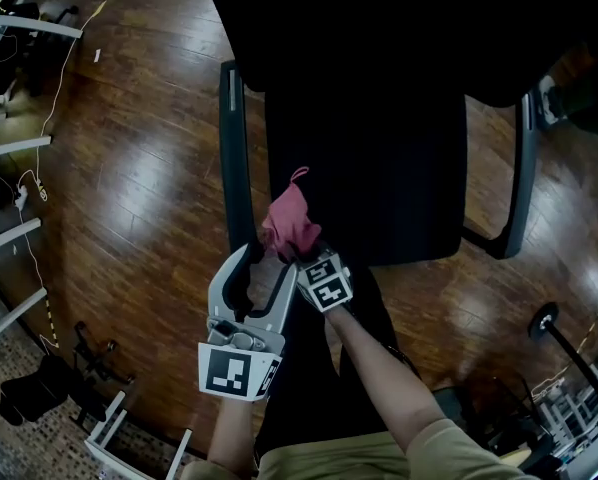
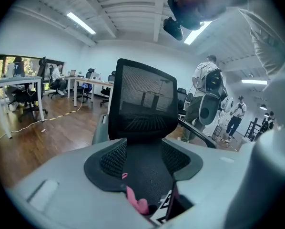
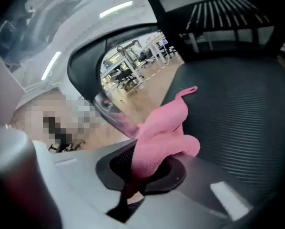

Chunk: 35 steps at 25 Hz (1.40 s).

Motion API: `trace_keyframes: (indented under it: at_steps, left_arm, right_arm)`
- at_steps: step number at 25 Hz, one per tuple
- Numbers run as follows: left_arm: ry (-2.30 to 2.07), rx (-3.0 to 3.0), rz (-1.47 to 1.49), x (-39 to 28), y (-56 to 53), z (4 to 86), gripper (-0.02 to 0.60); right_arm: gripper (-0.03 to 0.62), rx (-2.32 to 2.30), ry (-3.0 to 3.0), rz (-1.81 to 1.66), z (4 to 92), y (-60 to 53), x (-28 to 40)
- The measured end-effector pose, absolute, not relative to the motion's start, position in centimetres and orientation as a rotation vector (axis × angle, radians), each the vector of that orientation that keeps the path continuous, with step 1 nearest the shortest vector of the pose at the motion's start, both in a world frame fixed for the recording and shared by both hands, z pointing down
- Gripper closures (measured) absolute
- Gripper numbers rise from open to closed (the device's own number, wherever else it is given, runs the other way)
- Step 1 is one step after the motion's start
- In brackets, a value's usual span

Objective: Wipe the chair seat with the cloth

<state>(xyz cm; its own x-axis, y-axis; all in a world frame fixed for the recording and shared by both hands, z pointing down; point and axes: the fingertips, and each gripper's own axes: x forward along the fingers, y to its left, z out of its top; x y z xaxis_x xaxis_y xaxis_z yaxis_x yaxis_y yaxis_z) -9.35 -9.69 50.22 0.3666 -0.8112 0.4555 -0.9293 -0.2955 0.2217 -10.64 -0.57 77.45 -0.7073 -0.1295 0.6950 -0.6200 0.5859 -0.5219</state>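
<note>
Cloth (image 1: 289, 220), pink and bunched, is pinched by right gripper (image 1: 301, 254) on the chair seat (image 1: 379, 168); left gripper (image 1: 269, 264) spread apart.

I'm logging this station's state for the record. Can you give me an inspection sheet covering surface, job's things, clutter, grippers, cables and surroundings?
Surface: black mesh chair seat, dark and even; no marks can be made out.
Job's things: pink cloth, bunched at the seat's front left corner.
Clutter: nothing seen on the seat.
Grippers: right gripper shut on the cloth; left gripper open and empty, beside it by the same corner.
Cables: thin white cable on the floor, left of the chair.
Surroundings: brown wooden floor; white desk frames at the left; the left gripper view shows desks and people beyond the chair.
</note>
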Motion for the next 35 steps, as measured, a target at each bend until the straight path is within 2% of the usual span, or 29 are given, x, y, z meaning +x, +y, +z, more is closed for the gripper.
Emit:
trace_keyframes:
  at_steps: [2,5,8,14,17,20,26,29,32,35]
  left_arm:
    - [-1.495,2.188,0.361,-9.0,-9.3,50.2,0.370]
    - [-1.481,2.213,0.417,-8.7,-9.0,50.3,0.370]
    - [-1.464,2.237,0.439,-8.2,-9.5,50.9,0.370]
    - [-1.437,2.265,0.386,-6.7,-11.3,51.2,0.370]
    - [-1.419,2.278,0.389,-6.2,-11.6,51.3,0.370]
    - [-1.424,2.255,0.371,-6.3,-11.4,51.7,0.370]
    - [-1.458,2.226,0.378,-6.9,-11.2,51.9,0.373]
    - [-1.453,2.229,0.394,-7.0,-11.2,51.6,0.373]
    - [-1.458,2.235,0.408,-7.1,-11.3,51.2,0.373]
    - [-1.456,2.235,0.410,-6.7,-11.4,51.2,0.374]
  right_arm:
    - [0.577,0.519,-2.184,0.985,78.1,0.1,-12.0]
    - [0.577,0.557,-2.120,0.859,79.9,-0.8,-8.1]
    - [0.577,0.739,-2.037,0.800,80.7,-3.2,1.2]
    - [0.577,1.151,-1.616,0.669,80.7,-4.2,24.6]
    - [0.577,1.236,-1.518,0.727,80.9,-3.6,29.6]
    - [0.577,1.157,-1.609,0.774,80.8,-3.8,25.3]
    - [0.577,0.630,-2.200,0.904,77.3,-2.5,-1.6]
    - [0.577,0.280,-2.291,0.953,76.7,1.1,-10.7]
    - [0.577,0.209,-2.220,0.911,78.6,3.1,-11.4]
    - [0.577,0.382,-2.177,0.928,79.9,1.3,-6.0]
